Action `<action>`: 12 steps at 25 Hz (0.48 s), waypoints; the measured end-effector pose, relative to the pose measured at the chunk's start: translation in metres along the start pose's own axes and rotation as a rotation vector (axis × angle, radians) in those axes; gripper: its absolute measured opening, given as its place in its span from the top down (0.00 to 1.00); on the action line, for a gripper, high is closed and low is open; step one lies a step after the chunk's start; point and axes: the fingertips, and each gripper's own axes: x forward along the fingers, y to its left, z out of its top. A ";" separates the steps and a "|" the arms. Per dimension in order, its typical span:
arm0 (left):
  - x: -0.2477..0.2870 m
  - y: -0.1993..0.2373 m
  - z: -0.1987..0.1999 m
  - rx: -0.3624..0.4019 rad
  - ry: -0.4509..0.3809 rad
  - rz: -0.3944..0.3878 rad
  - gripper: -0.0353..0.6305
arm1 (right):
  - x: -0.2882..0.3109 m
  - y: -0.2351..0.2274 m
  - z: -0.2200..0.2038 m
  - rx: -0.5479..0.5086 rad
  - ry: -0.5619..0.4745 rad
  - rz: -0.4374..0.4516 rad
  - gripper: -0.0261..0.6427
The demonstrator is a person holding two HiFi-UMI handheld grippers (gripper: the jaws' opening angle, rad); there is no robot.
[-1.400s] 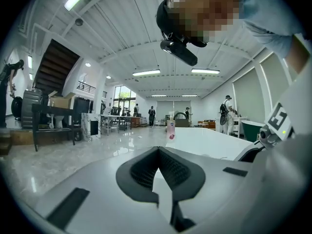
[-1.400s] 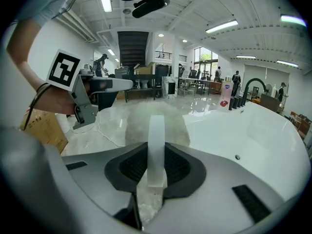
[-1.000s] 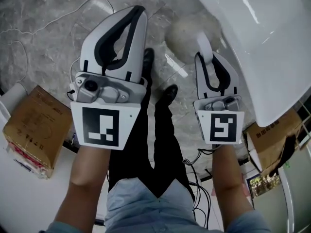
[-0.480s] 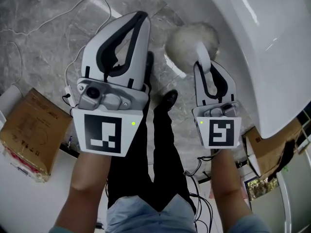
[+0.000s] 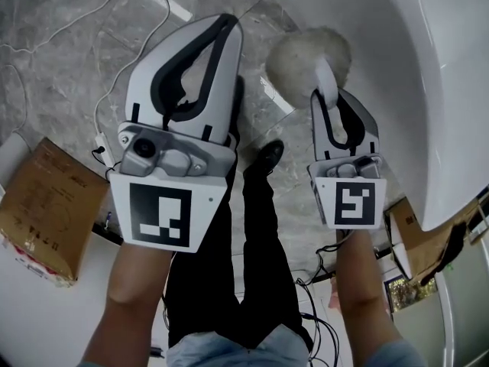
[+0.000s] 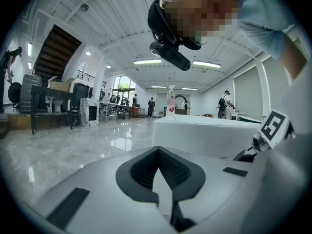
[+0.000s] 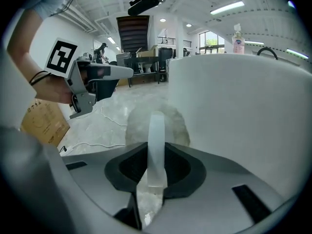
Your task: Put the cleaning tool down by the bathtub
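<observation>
Partly behind right gripper point(image 5: 330, 98): cleaning tool point(image 5: 304, 56)

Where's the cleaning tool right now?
Head view, right of centre: the cleaning tool is clamped by its white handle in the right gripper, its fluffy head over the marble floor, just left of the bathtub outer wall.

Right: bathtub point(image 5: 451, 90). The cleaning tool point(image 5: 309, 60) is just left of its wall, above the floor point(image 5: 61, 75). Far left: cardboard box point(image 5: 46, 205). A second box point(image 5: 412, 239) is at the bathtub's near end.
</observation>
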 end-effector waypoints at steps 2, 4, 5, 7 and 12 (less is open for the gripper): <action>0.005 -0.001 -0.013 0.004 0.006 -0.006 0.92 | 0.008 0.000 -0.010 0.002 0.007 0.003 0.82; 0.009 0.001 -0.024 0.006 0.007 -0.007 0.92 | 0.015 0.001 -0.022 -0.003 0.020 0.012 0.82; 0.011 0.002 -0.029 0.009 0.007 -0.008 0.92 | 0.019 0.002 -0.027 -0.006 0.027 0.017 0.82; 0.015 0.004 -0.039 0.015 0.011 -0.012 0.92 | 0.027 0.003 -0.036 -0.011 0.040 0.024 0.82; 0.021 0.009 -0.056 0.027 0.019 -0.018 0.92 | 0.046 0.004 -0.045 -0.014 0.045 0.031 0.82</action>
